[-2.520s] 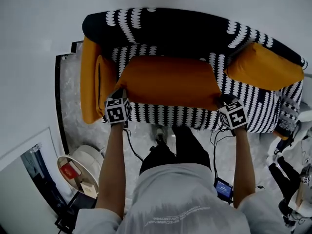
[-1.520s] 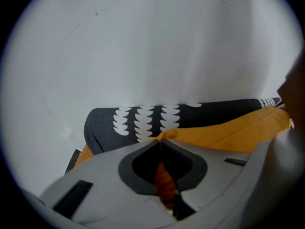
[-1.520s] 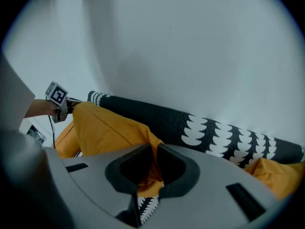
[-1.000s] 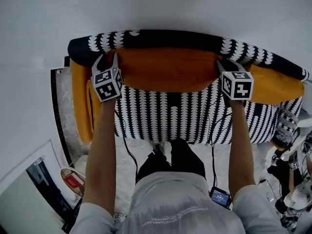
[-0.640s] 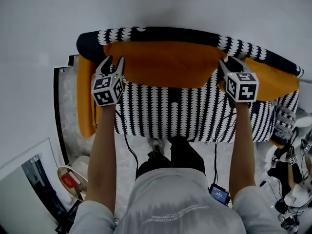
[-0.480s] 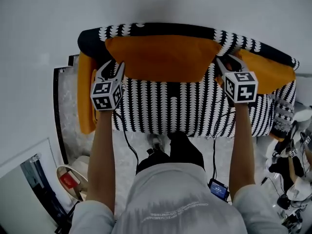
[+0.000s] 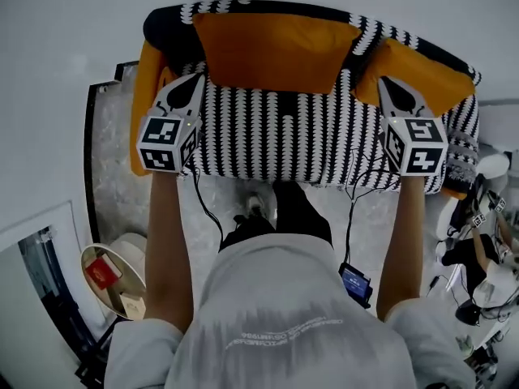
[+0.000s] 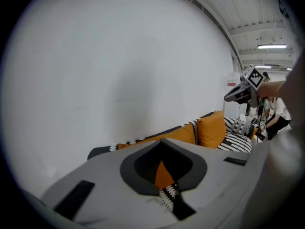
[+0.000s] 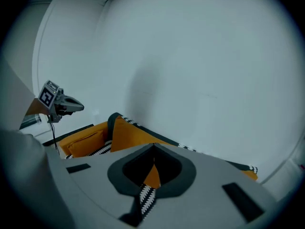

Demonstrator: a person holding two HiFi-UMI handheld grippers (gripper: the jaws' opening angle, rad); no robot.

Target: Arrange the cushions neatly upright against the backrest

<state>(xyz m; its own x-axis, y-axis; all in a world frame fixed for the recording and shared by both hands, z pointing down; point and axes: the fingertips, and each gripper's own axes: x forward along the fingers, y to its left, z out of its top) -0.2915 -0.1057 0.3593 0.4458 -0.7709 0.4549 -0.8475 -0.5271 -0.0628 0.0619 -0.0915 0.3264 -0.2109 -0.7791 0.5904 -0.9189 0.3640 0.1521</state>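
Large orange cushion standing upright against the backrest of the black-and-white sofa, second orange cushion at the sofa's right end, left gripper and right gripper raised on either side, jaws just closed together, nothing between them.

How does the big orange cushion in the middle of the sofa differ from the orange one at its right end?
The middle cushion is clearly wider than the right-end cushion. The middle cushion stands square against the backrest, while the right-end cushion sits skewed in the corner. Both are plain orange and rest on the black-and-white sofa.
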